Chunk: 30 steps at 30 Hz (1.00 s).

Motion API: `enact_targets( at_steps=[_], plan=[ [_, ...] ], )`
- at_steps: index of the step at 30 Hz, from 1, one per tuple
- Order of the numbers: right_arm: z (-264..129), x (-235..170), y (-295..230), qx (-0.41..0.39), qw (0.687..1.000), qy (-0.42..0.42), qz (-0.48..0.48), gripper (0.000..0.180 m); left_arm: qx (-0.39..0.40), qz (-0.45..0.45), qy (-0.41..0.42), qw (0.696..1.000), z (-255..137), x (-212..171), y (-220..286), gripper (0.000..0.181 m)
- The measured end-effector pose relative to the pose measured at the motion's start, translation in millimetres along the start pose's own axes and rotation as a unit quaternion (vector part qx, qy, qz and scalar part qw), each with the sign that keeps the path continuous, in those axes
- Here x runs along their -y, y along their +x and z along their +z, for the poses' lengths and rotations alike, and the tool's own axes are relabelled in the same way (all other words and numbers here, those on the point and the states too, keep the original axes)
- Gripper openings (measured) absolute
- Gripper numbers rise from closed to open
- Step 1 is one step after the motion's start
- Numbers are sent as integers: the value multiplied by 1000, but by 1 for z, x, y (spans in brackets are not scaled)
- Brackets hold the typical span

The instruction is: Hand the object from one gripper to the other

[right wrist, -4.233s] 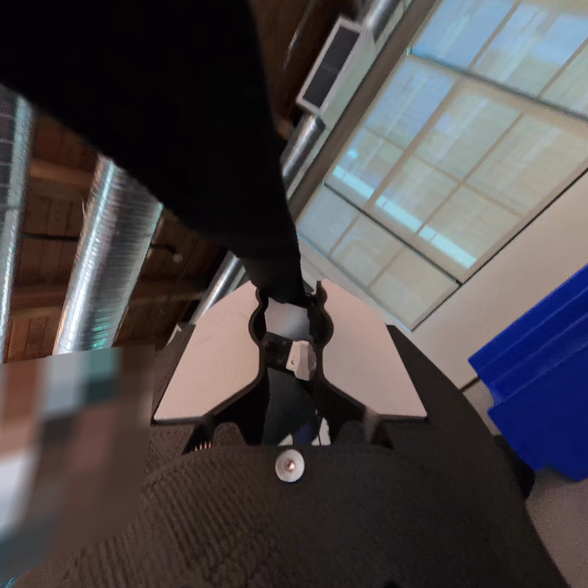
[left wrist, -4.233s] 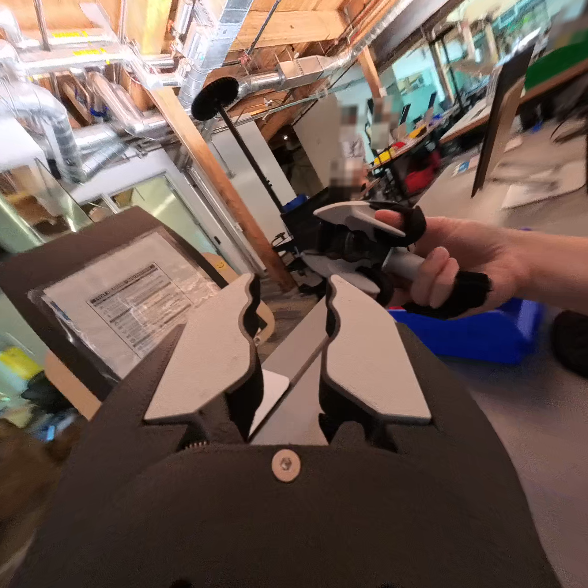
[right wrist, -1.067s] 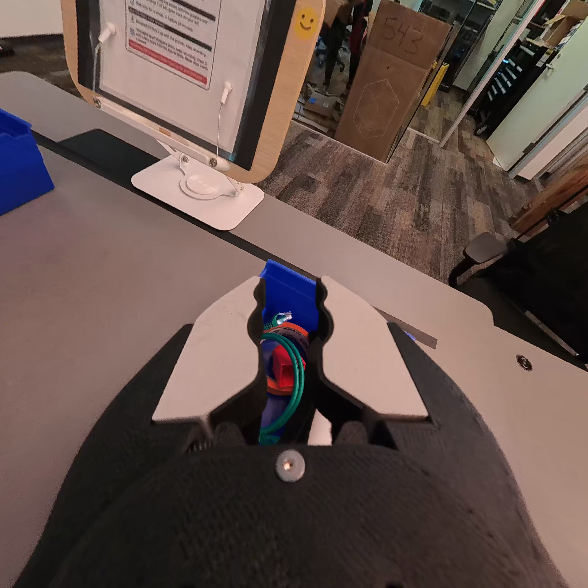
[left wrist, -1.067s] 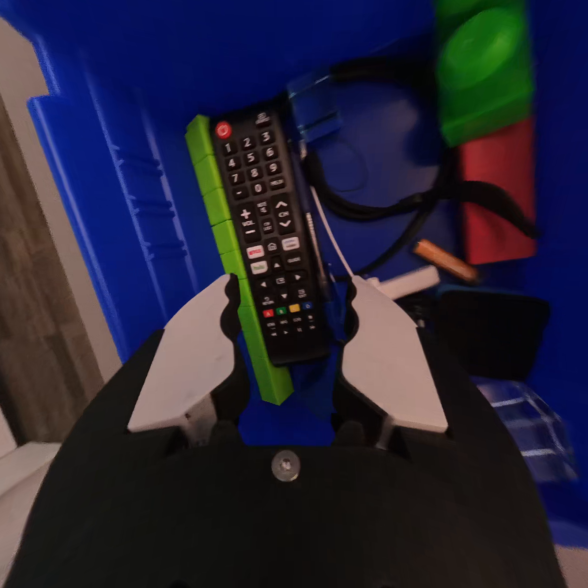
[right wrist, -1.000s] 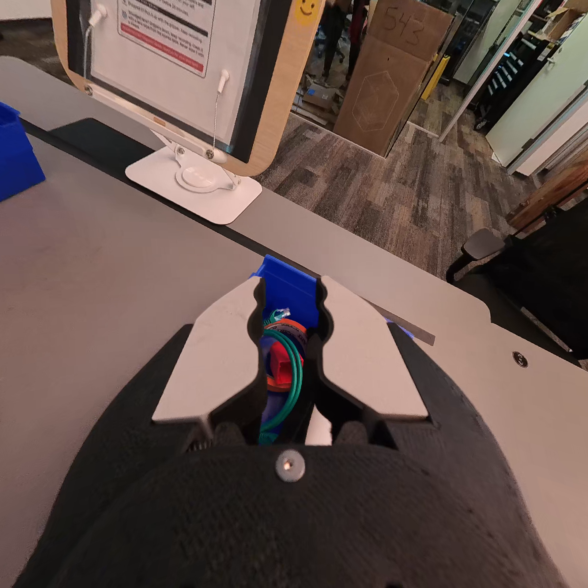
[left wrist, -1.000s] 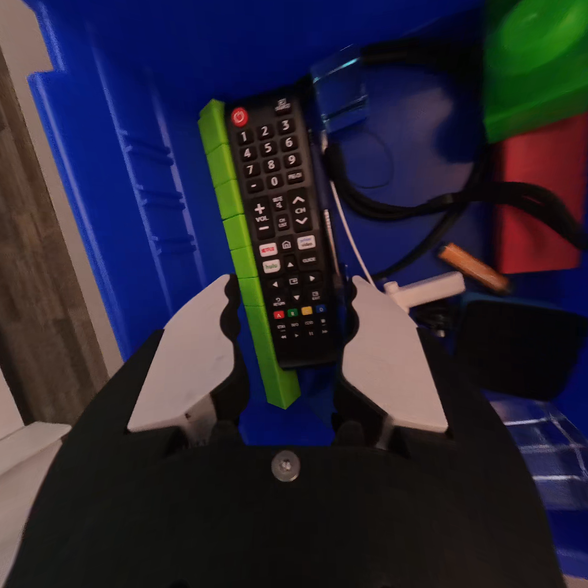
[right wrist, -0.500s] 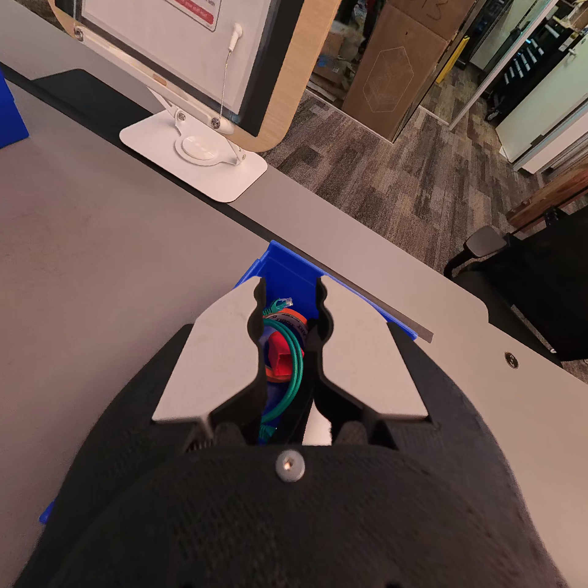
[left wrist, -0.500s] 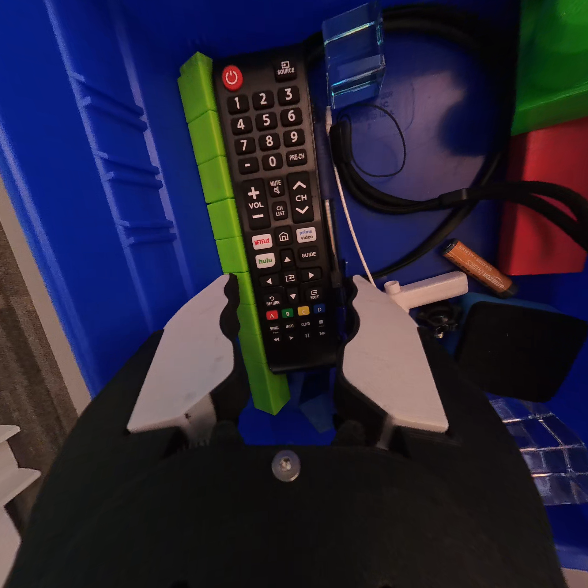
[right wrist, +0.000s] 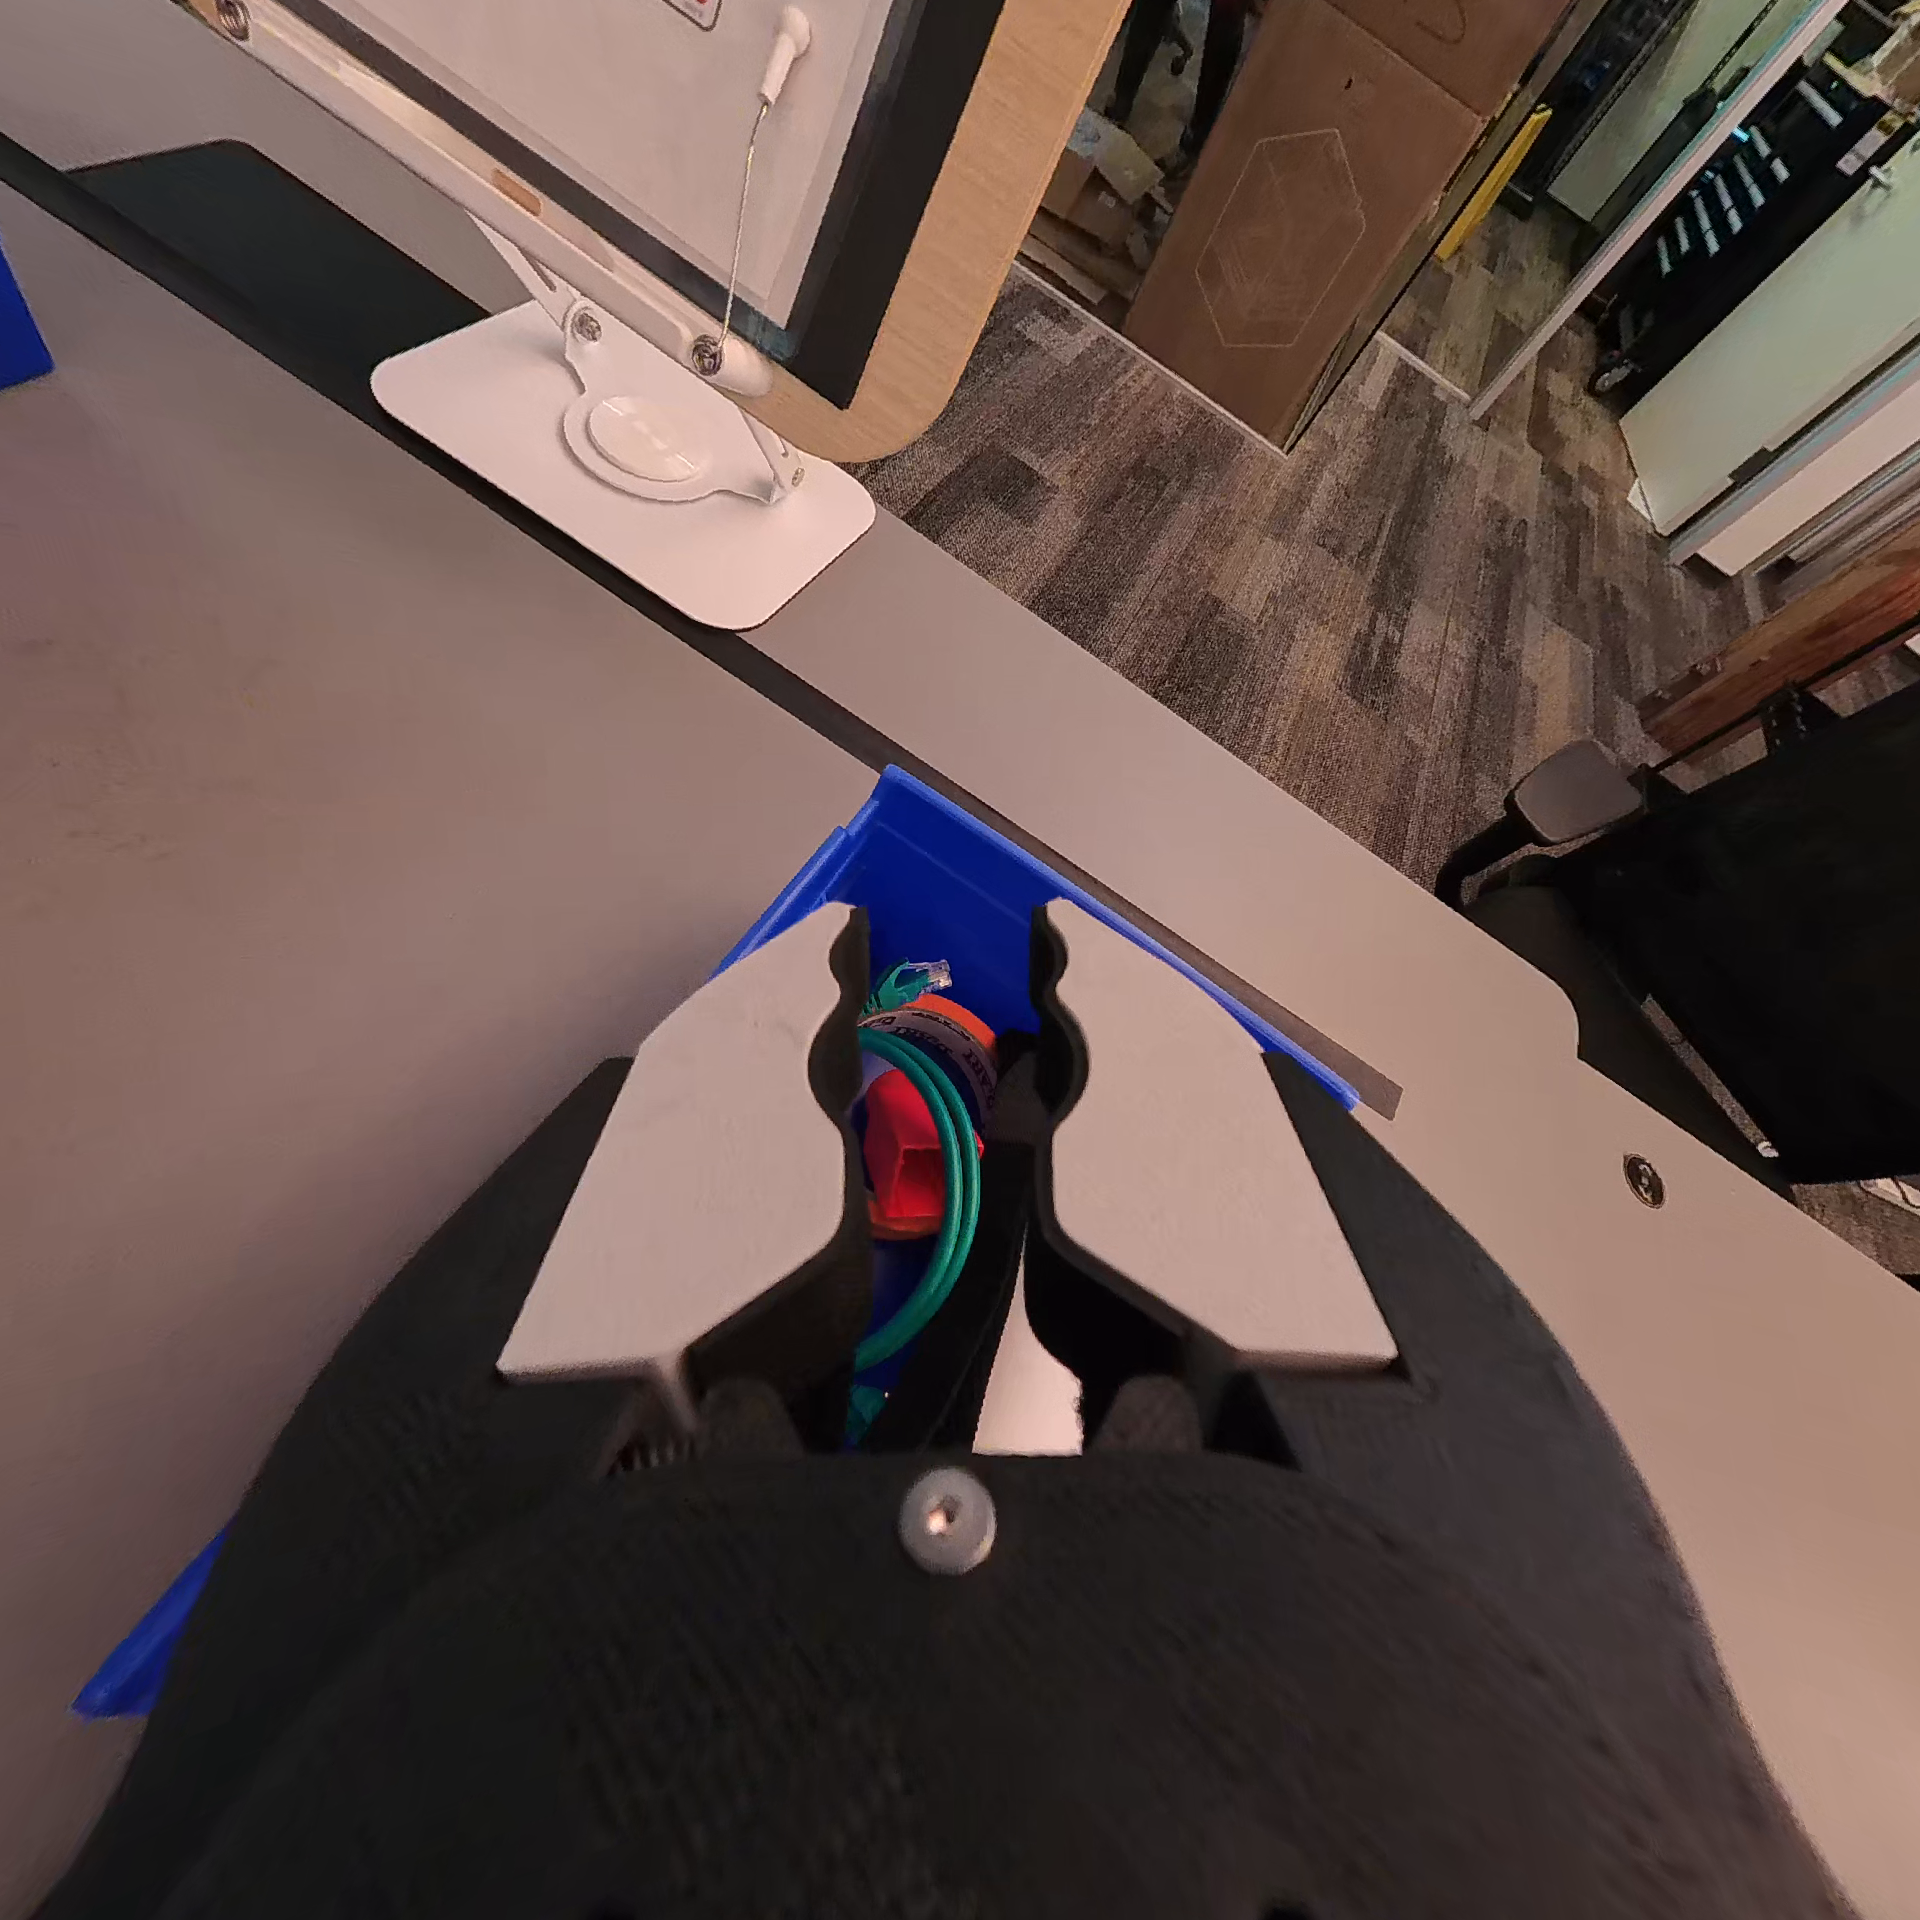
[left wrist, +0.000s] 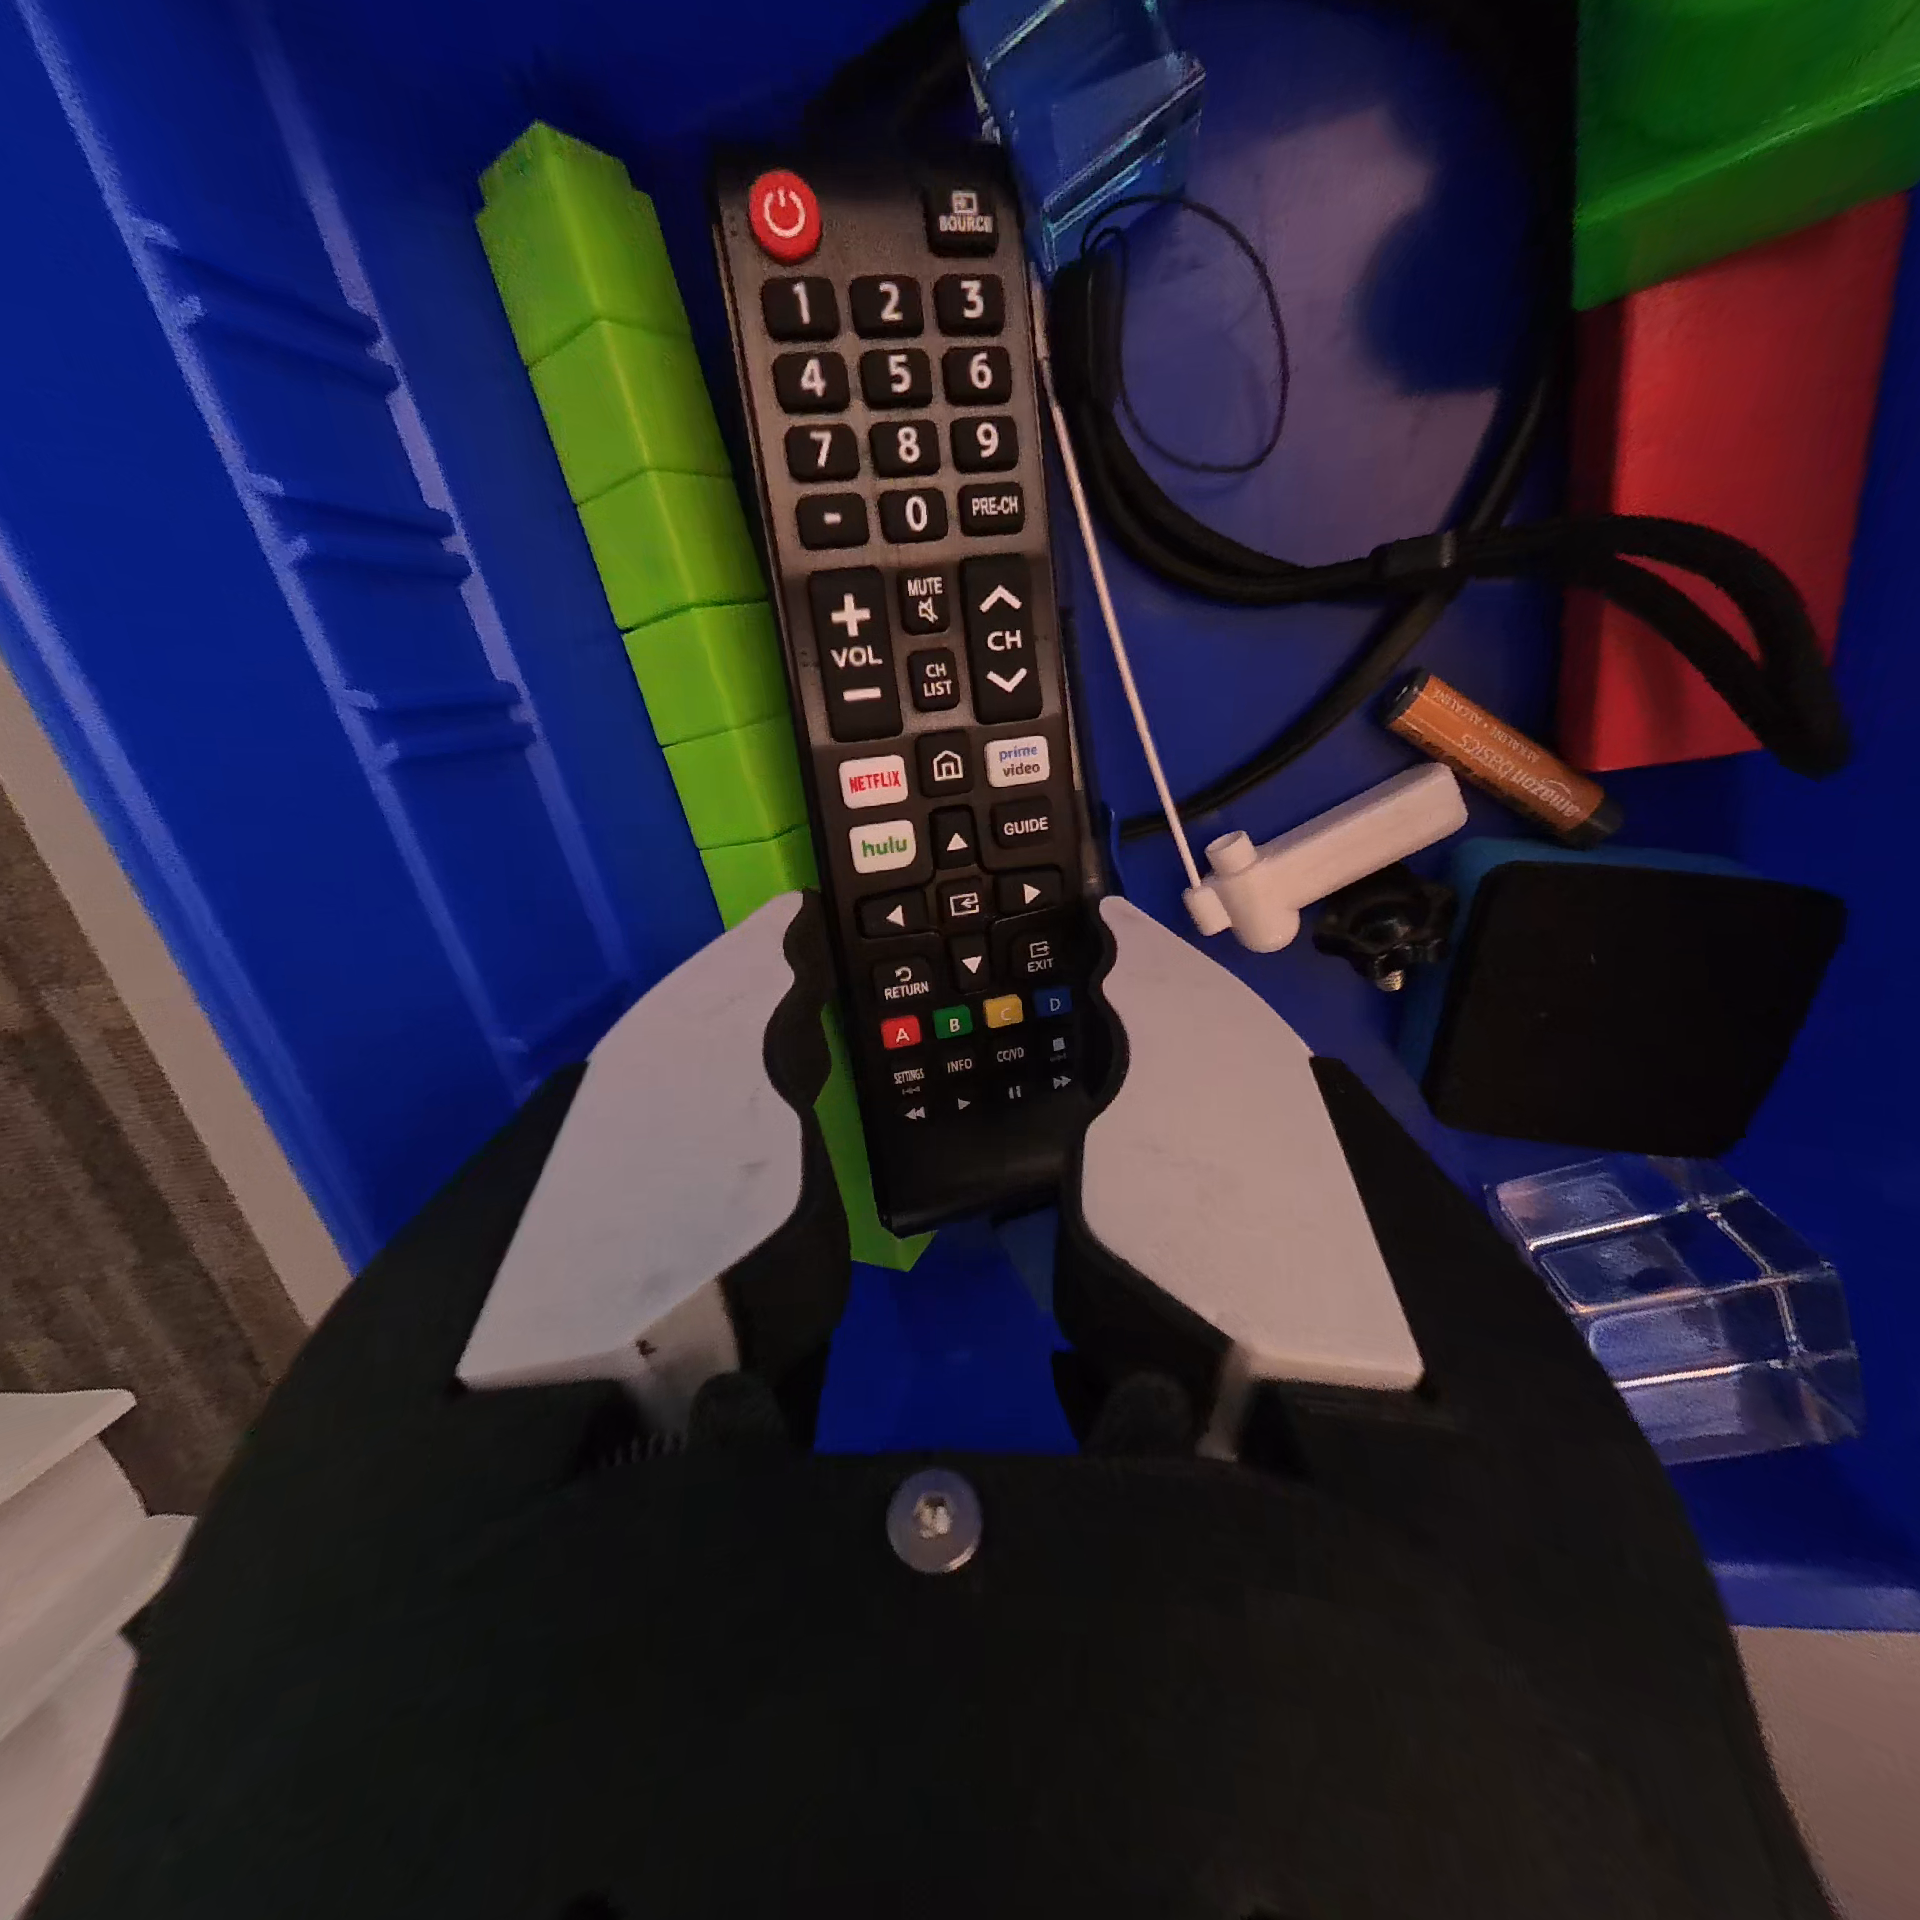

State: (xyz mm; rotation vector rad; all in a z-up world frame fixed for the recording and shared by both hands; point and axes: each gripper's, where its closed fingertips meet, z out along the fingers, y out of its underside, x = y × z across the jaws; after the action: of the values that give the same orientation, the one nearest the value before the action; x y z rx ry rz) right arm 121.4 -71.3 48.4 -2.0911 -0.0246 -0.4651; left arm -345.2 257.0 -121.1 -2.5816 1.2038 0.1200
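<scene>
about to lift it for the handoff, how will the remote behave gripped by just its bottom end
The remote looks rigid, so it should not flop. The left gripper straddles only its lower end, so the long top half may droop or pivot. Its smooth black sides could slip between the fingers.

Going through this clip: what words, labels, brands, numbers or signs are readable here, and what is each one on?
I don't quote writing; these things carry it:
Black remote in the blue bin: button legends, legible.
Orange battery: brand print, legible.
Orange roll, right wrist view: label too small to read.
White board on its stand: sheet mostly cut off.
Cardboard box: hexagon outline, no legible words.
</scene>
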Motion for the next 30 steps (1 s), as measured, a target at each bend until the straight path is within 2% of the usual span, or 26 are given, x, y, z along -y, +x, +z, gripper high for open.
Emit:
enact_targets(
  at_steps=[5,10,12,16,17,20,24,30],
  plan=[
    [2,-3,-1,-1,1000,-7,-8,31,29,28,18,999,-12,8,1,46],
    [4,-4,-1,-4,1000,-13,-17,31,13,38,5,999,-21,2,10,46],
    [5,-5,-1,-2,1000,-14,-16,31,-13,41,2,999,-22,0,18,46],
    [5,-6,-1,-1,1000,-17,-19,31,-133,56,13,989,-29,1,56,46],
    [5,-6,-2,-1,1000,-18,-20,31,-141,56,3,988,-28,-1,59,46],
    [5,-6,-2,1,1000,-18,-21,31,-106,81,-33,991,-11,-9,53,46],
    [6,-7,-3,1,999,-21,-23,31,-99,89,-19,991,-5,-1,52,47],
    [7,-9,-3,2,999,-26,-26,31,-48,125,-14,991,-3,2,47,65]
  ],
)
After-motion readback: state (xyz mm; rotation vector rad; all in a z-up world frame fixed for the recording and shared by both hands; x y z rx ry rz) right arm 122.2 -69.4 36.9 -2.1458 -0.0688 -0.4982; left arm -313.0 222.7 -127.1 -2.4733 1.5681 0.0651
